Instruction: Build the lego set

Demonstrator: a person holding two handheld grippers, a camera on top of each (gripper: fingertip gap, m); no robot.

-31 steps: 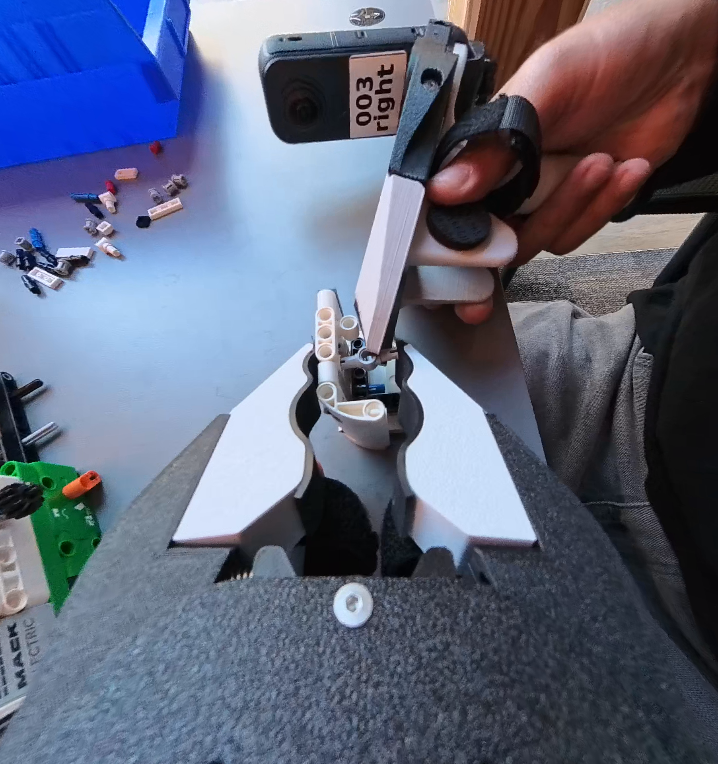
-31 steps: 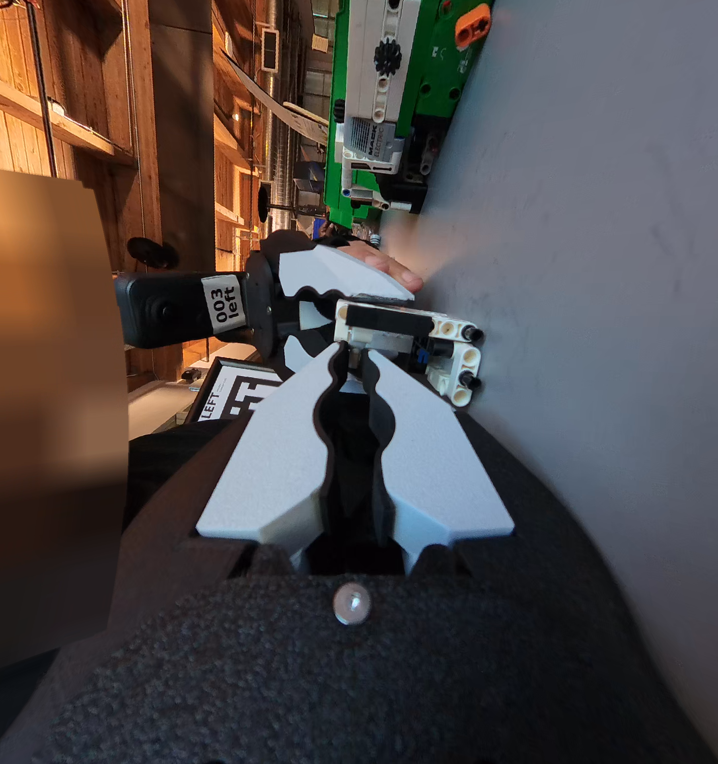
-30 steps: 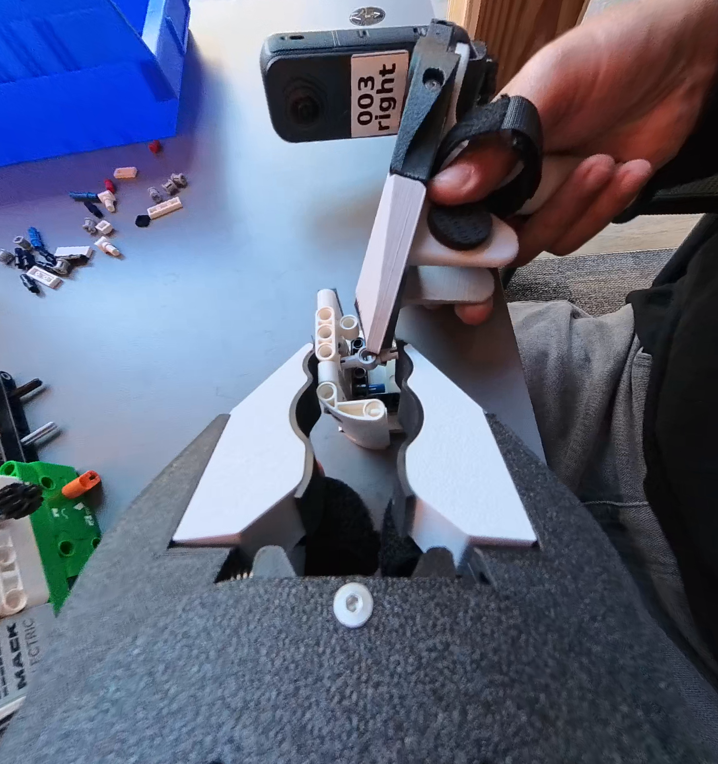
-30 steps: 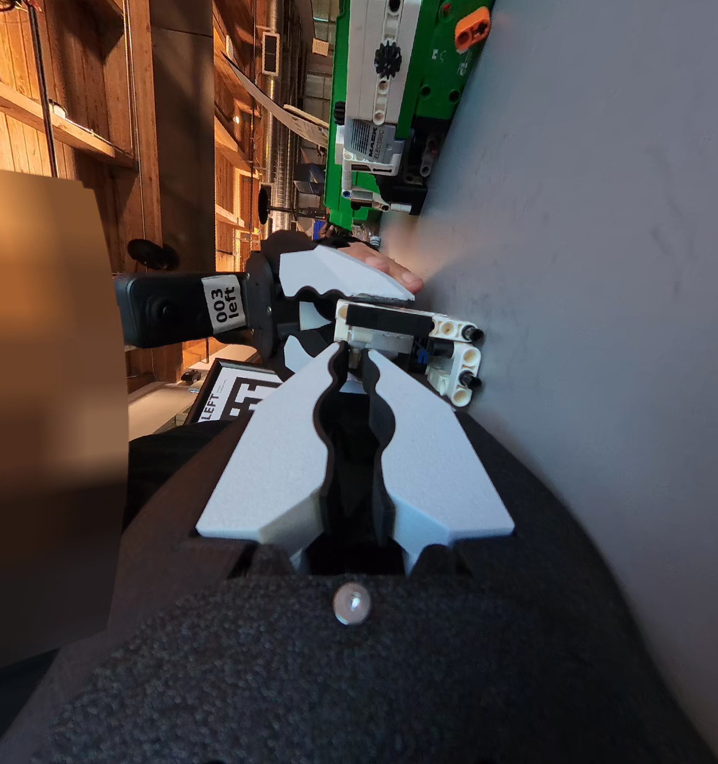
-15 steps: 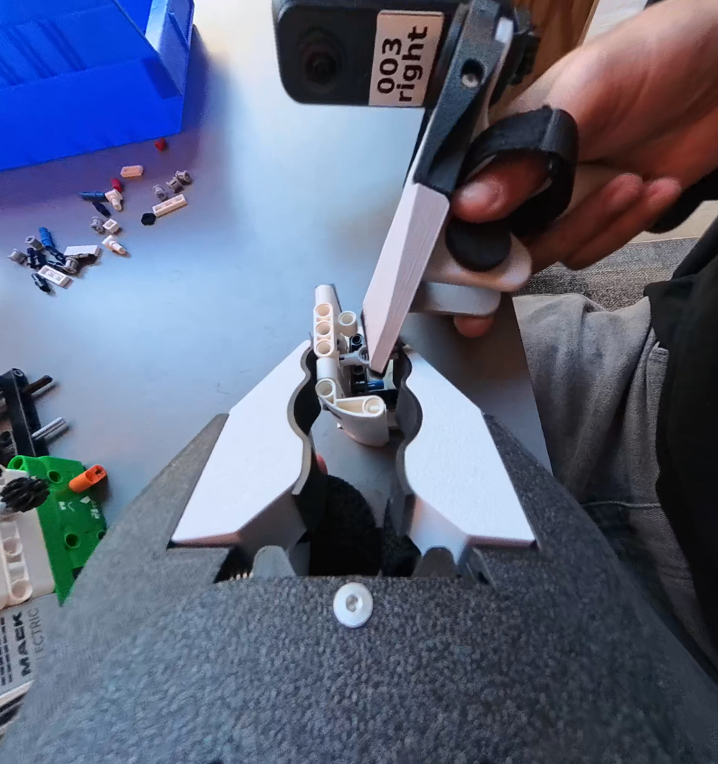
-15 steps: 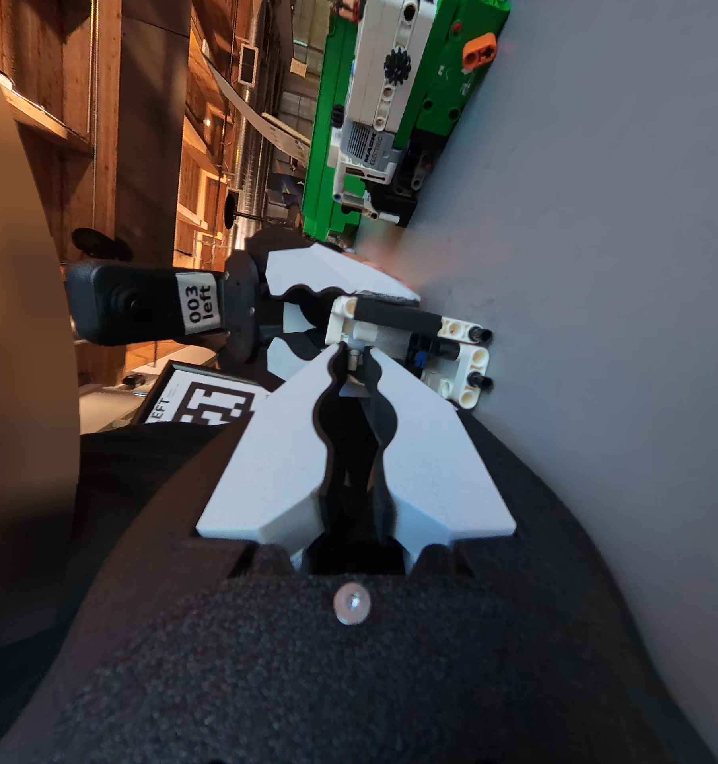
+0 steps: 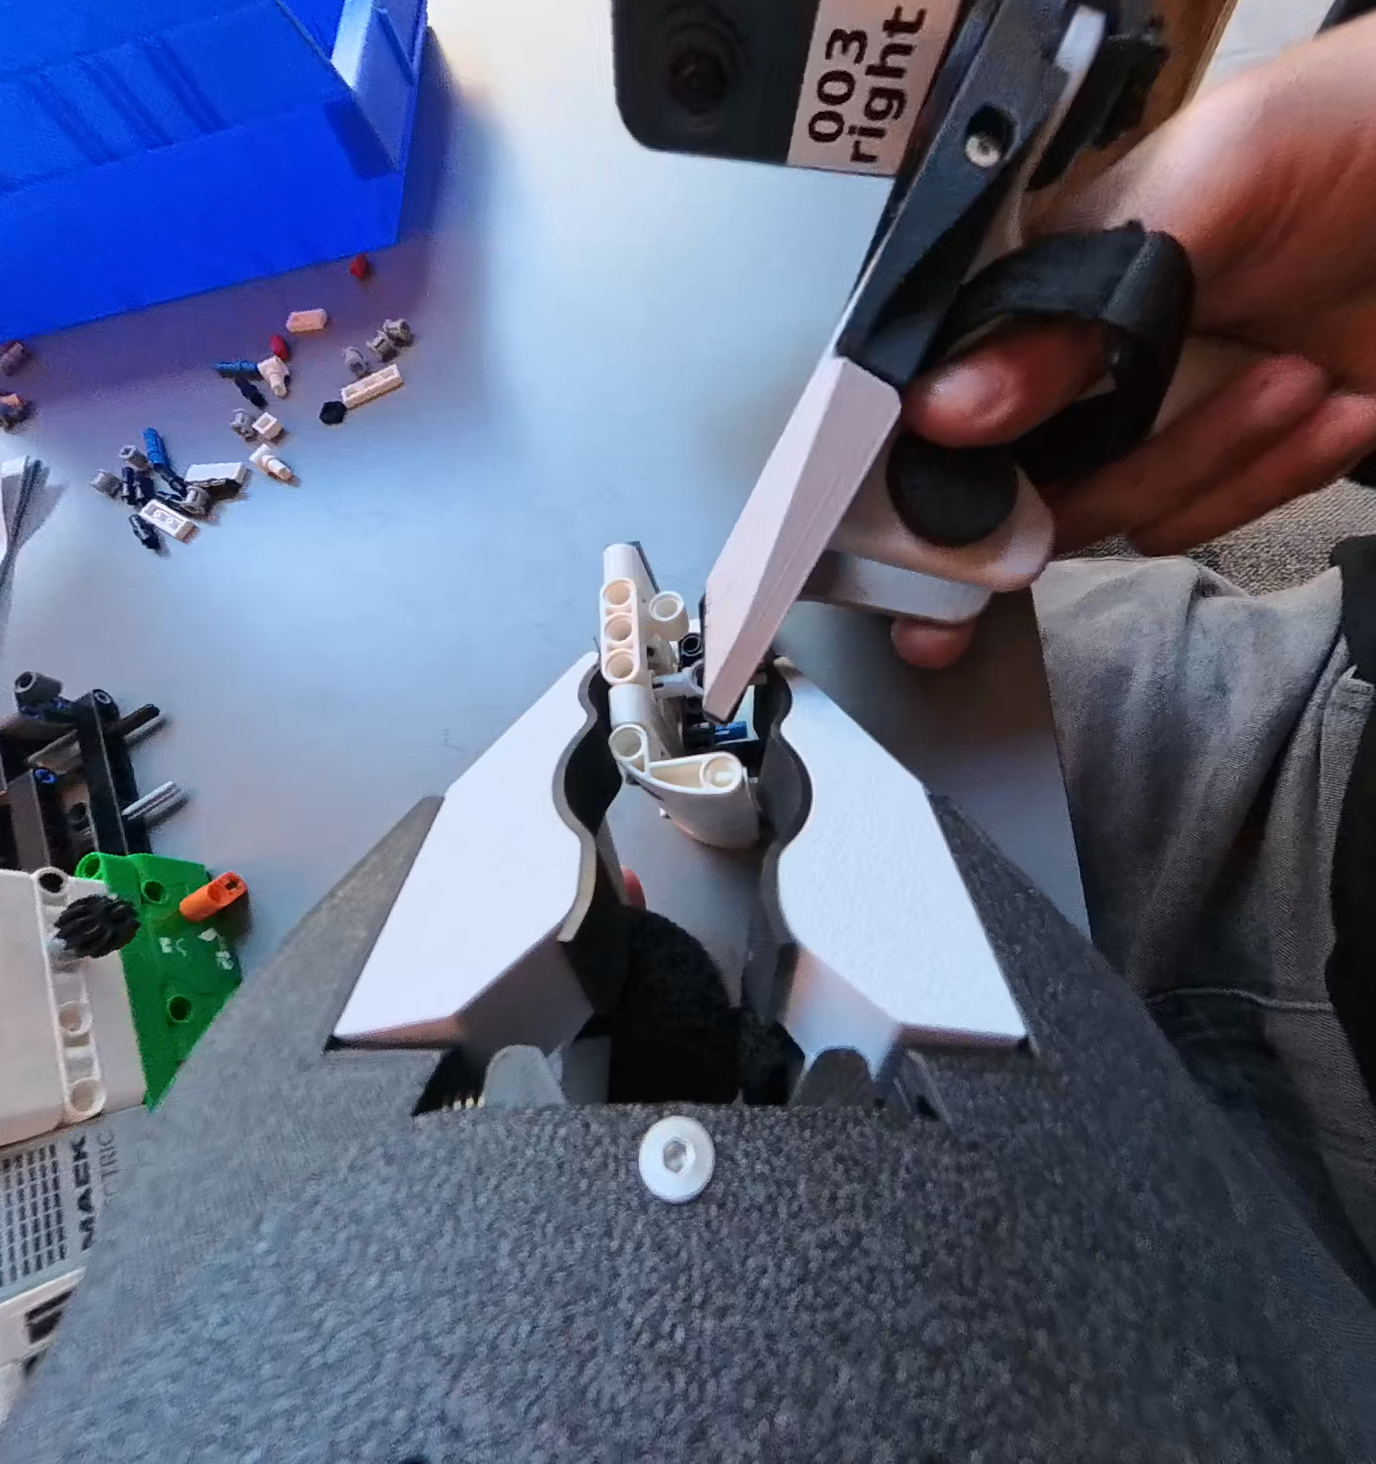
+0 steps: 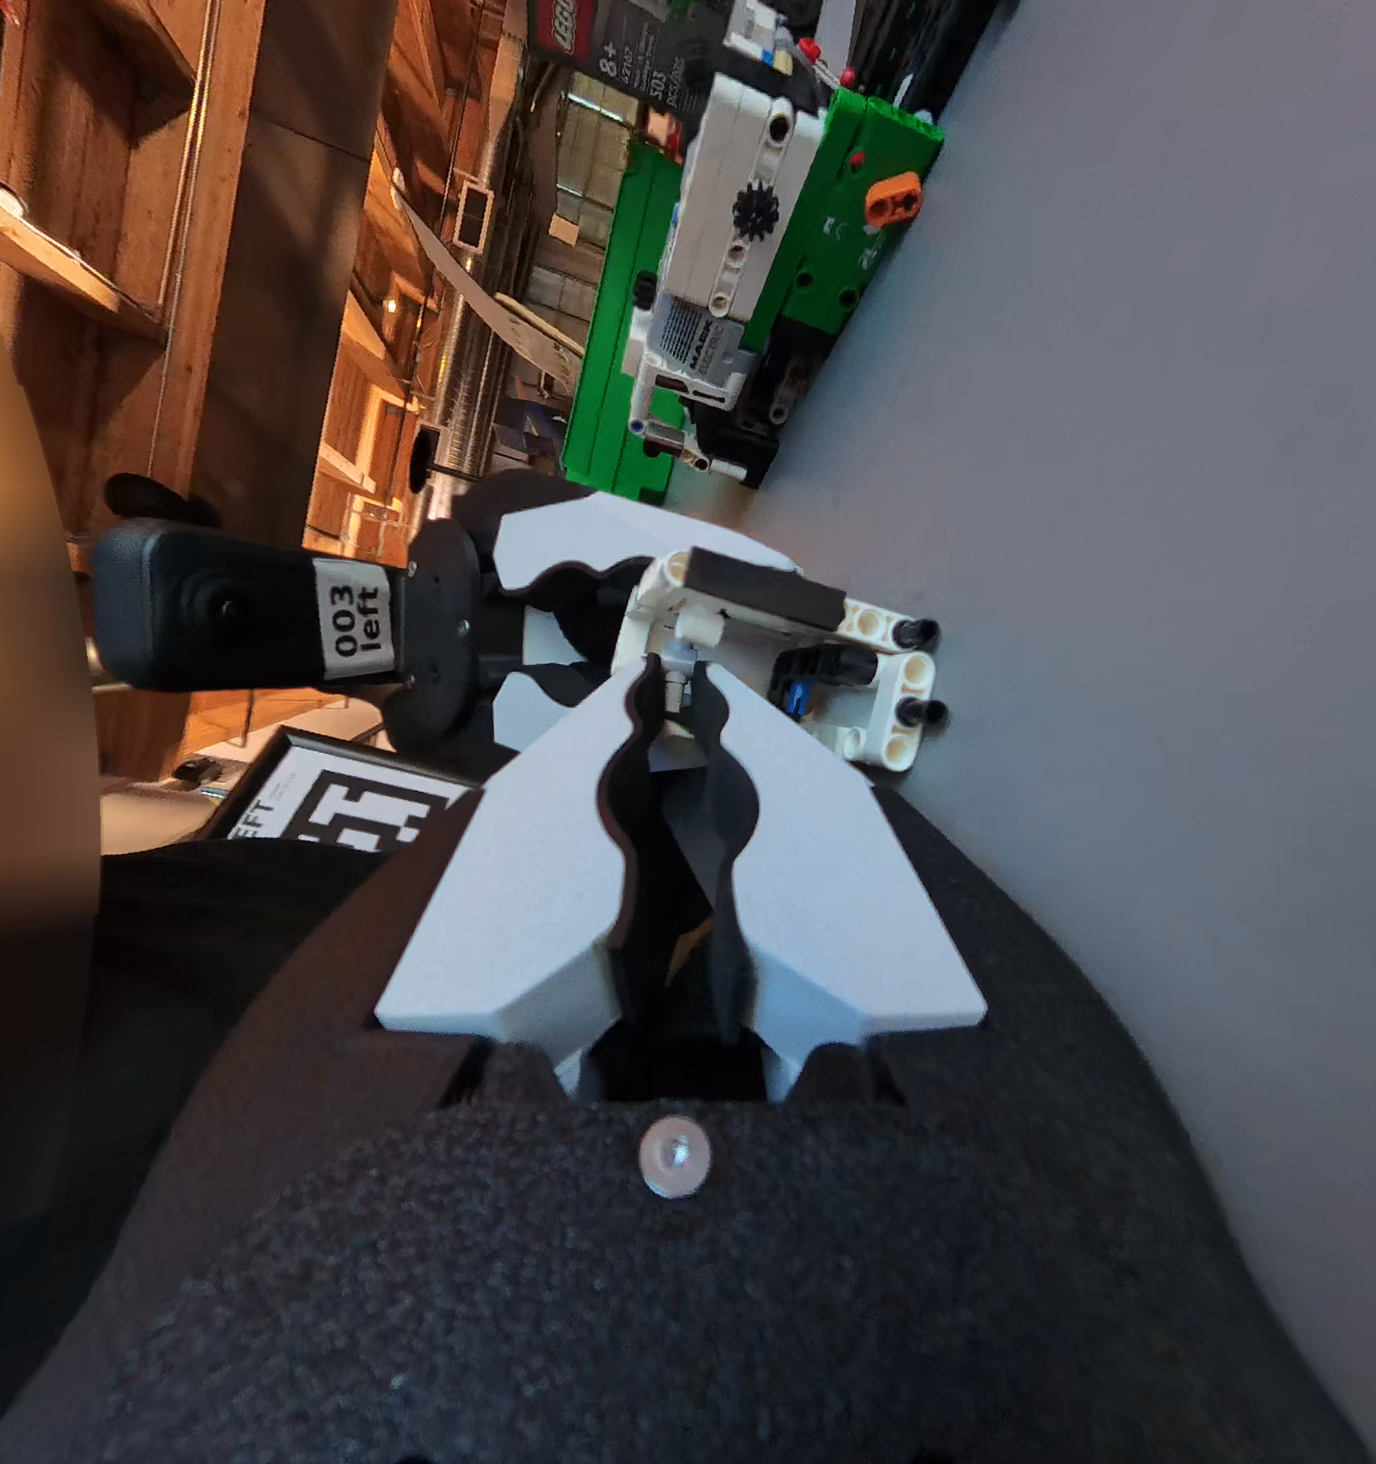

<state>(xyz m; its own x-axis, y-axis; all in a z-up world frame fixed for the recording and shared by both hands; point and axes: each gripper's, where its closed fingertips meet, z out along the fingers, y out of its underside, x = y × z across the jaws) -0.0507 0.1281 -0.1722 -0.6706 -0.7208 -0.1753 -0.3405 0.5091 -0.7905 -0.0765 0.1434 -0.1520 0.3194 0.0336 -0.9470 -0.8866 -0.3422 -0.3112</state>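
White lego sub-assembly point(image 7: 672, 713) sits clamped between the closed fingers of the left hand-held gripper point(image 7: 684, 737), just above the grey bench point(image 7: 447, 602). The right hand-held gripper point(image 8: 675, 685) pinches a small grey pin point(image 8: 673, 691) at the sub-assembly's side. Loose pieces point(image 7: 217, 444) lie near a blue bin point(image 7: 154, 158); a green-and-white model point(image 8: 756, 269) stands farther off.

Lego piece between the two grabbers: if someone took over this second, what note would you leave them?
Left gripper: jaws shut on the small white Lego assembly, held over the grey table.
Right gripper: jaws shut on a small grey peg, its tip at the assembly.
Done: peg brought to the assembly.
Left: whether it is fully seated cannot be told. Loose pieces and the green-and-white truck body wait on the left.
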